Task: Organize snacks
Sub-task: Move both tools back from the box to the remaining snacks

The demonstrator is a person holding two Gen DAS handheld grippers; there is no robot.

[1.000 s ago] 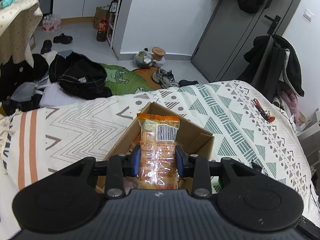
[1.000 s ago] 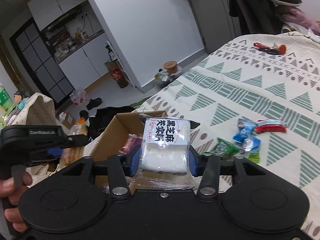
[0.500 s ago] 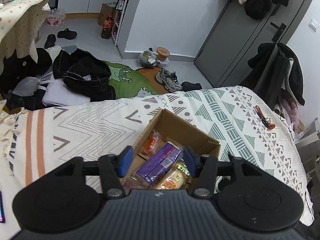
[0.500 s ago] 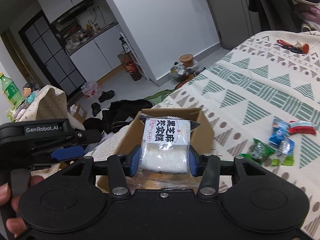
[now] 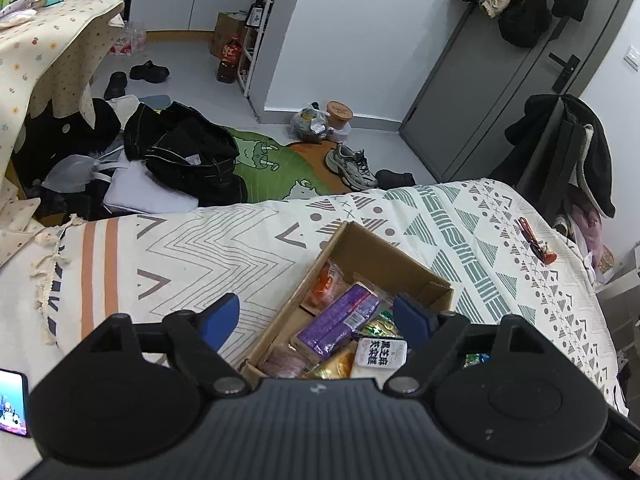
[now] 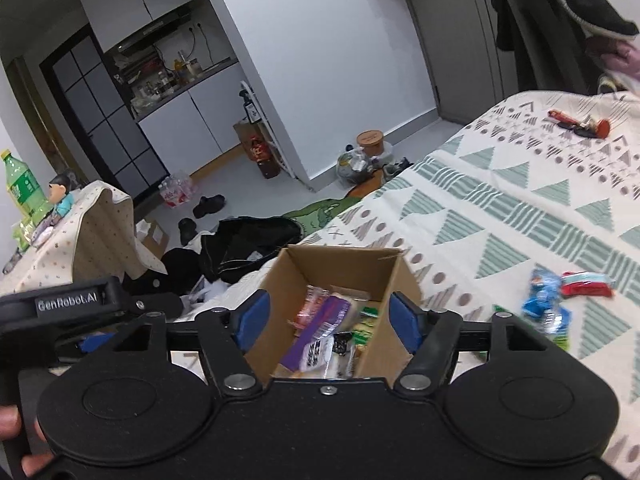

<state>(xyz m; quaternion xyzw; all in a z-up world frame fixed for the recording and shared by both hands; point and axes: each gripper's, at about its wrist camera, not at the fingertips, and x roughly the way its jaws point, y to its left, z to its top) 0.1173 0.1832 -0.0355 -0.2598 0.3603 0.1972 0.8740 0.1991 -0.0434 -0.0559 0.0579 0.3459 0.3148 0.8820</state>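
Both tongs, left gripper (image 5: 316, 314) and right gripper (image 6: 328, 318), hang spread wide and empty directly above the cardboard box (image 6: 394, 276), presumably to clear its snacks, while loose snack packets (image 6: 568, 296) lie off to the right gripper's right.

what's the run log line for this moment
left gripper: open | right gripper: open | brown cardboard box: holds snacks | blue wrapped snacks: on bedspread

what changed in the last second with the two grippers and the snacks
Both let go. The left gripper dropped its orange packet first, then the right gripper released the white packet, which now lies in the cardboard box beside the purple packet. Both stand open above the box. The box and the loose snacks on the bedspread stayed put.
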